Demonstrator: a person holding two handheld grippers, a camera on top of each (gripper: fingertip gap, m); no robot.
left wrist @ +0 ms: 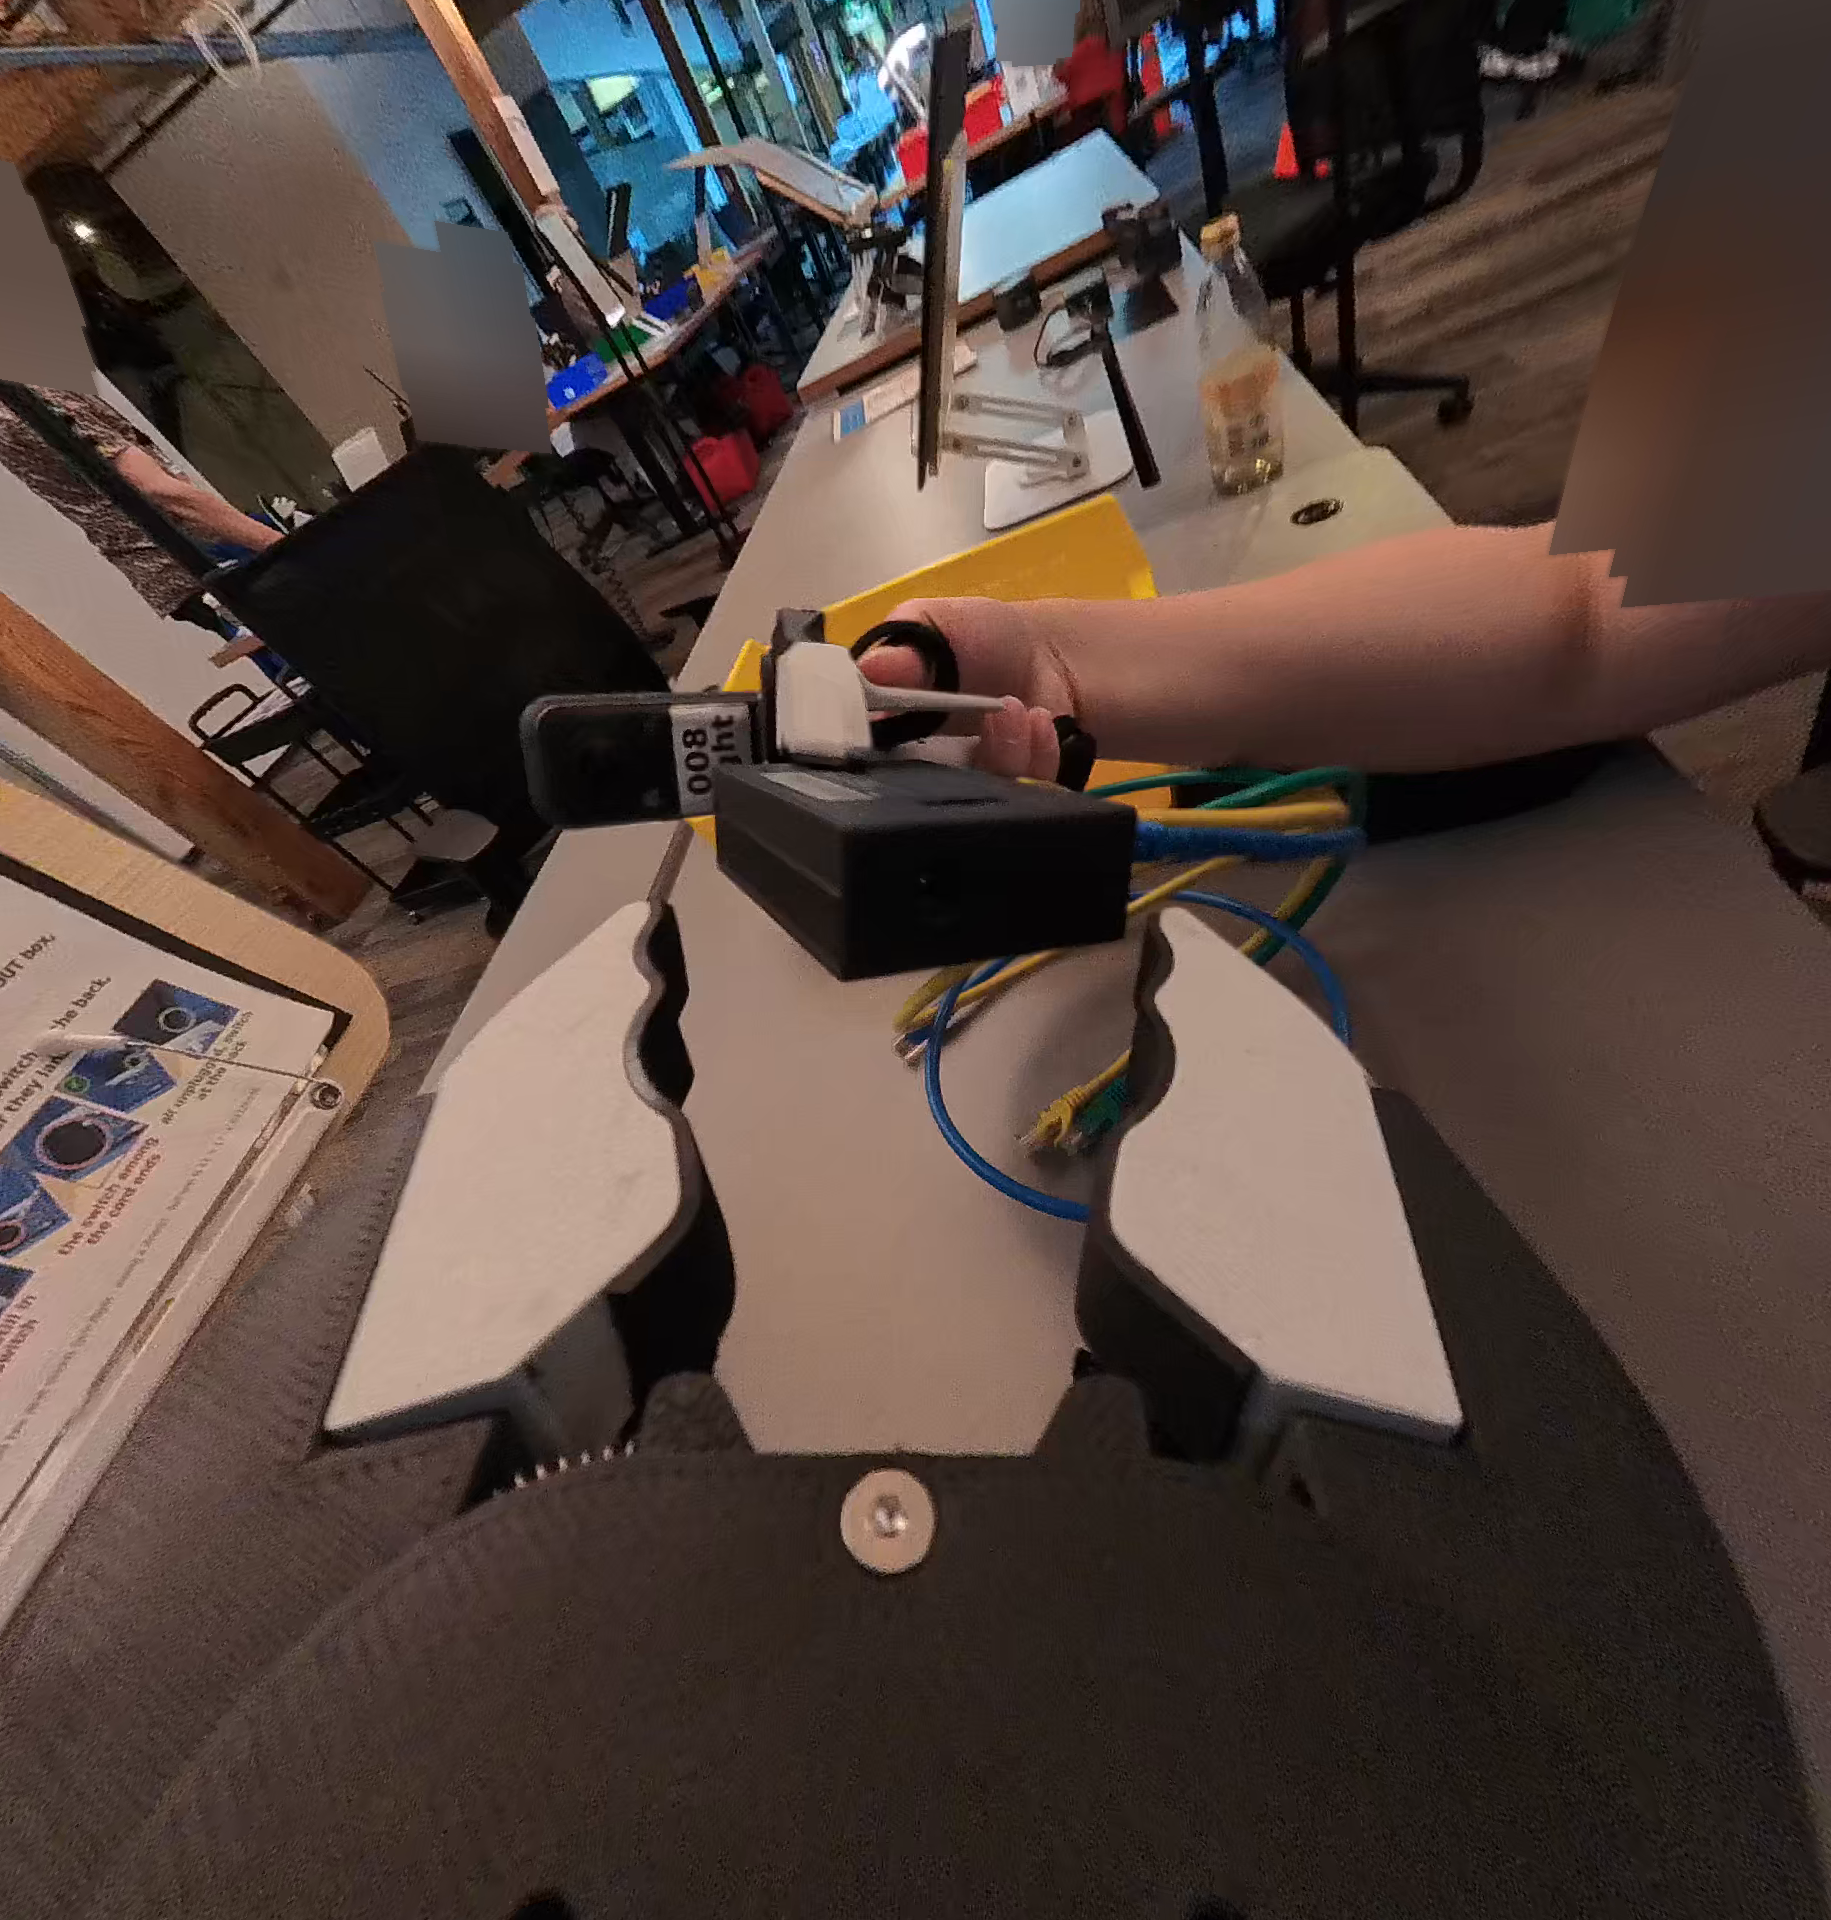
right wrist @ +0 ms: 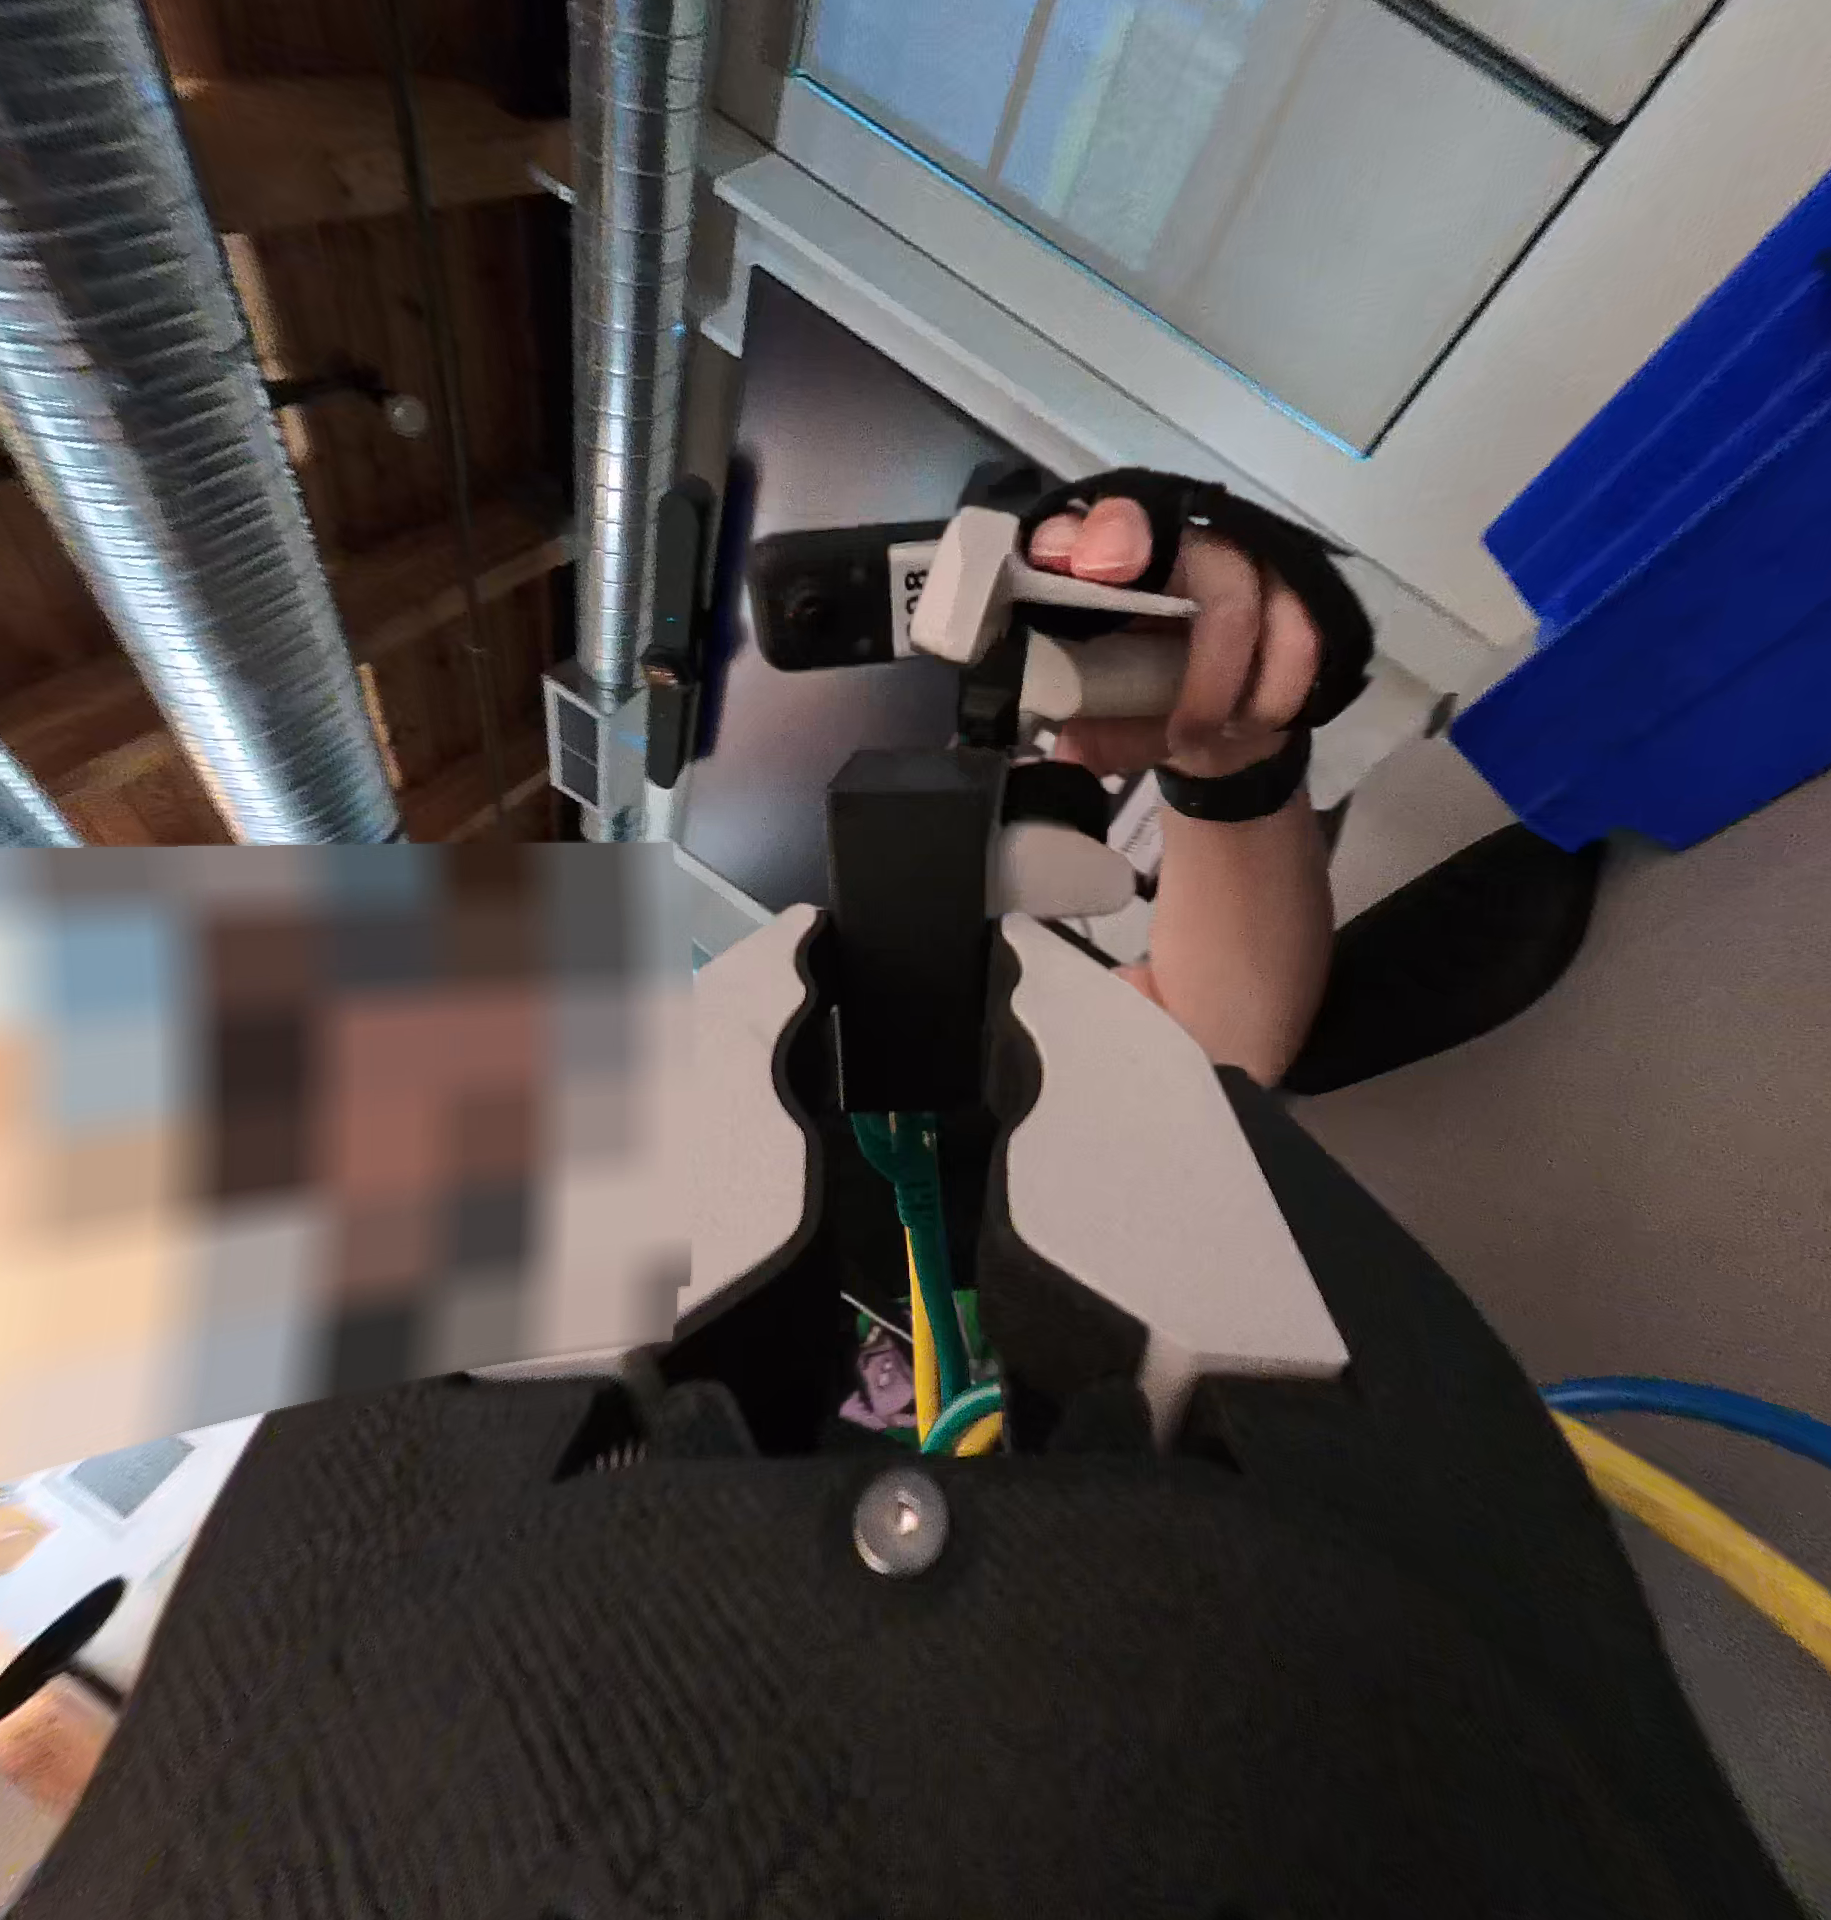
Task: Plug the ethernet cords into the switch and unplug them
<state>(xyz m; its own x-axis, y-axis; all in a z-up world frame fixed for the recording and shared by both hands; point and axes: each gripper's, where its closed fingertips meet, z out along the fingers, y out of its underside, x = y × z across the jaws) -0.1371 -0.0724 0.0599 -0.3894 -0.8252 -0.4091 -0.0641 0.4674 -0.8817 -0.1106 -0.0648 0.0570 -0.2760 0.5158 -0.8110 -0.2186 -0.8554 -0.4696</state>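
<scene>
The black switch (left wrist: 921, 862) is held up off the grey table (left wrist: 869, 1247). My right gripper (right wrist: 911, 935) is shut on the switch (right wrist: 911, 831); its camera and white handle (left wrist: 817, 707) show in the left wrist view, in a person's hand. A green cord (right wrist: 906, 1174) and a yellow cord (right wrist: 926, 1320) run into the switch's near end. My left gripper (left wrist: 903, 935) is open and empty, fingertips just short of the switch. Blue, yellow and green cords (left wrist: 1243, 831) trail off its right end. Loose yellow and green plugs (left wrist: 1072, 1117) and a blue cord loop (left wrist: 942, 1122) lie on the table.
A yellow bin (left wrist: 1046, 561) stands behind the switch. A printed sheet on a wooden board (left wrist: 111, 1143) lies at the left. A monitor (left wrist: 942, 260) and a bottle (left wrist: 1238, 374) stand farther back. A blue bin (right wrist: 1721, 571) shows in the right wrist view. The tips of one gripper are about 4 cm away from the tips of the other.
</scene>
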